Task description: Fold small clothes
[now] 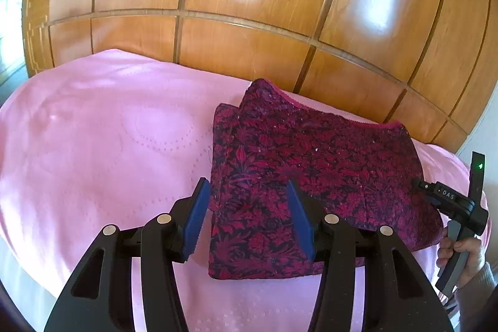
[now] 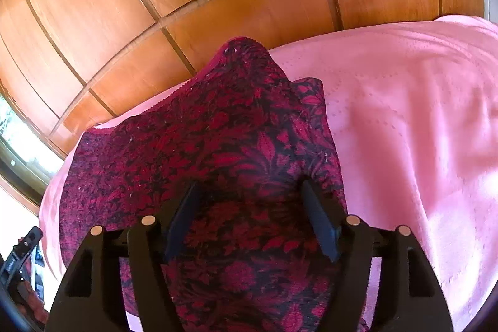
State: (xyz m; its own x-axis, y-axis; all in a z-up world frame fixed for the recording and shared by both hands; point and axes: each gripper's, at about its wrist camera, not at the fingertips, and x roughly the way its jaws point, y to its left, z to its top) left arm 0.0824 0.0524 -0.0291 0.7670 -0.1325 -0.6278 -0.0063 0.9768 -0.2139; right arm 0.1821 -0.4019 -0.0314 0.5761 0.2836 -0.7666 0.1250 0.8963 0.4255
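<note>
A small dark red and black floral garment (image 1: 311, 164) lies folded flat on a pink bedspread (image 1: 109, 145), its pink-trimmed edge on the far side. My left gripper (image 1: 247, 182) hovers open over the garment's near left corner, one blue pad (image 1: 197, 217) outside the cloth edge and the other above the cloth. My right gripper (image 2: 249, 185) stands open low over the garment (image 2: 218, 145), with cloth under both fingers and nothing pinched between them. A person's hand (image 1: 460, 251) holds that gripper at the garment's right end.
A wall of glossy wooden wardrobe doors (image 1: 249, 36) rises directly behind the bed. Bare pink bedspread (image 2: 420, 129) stretches away beside the garment. A window (image 2: 18, 139) shows at the side, and a black device part (image 2: 18, 254) sits at the lower left of the right wrist view.
</note>
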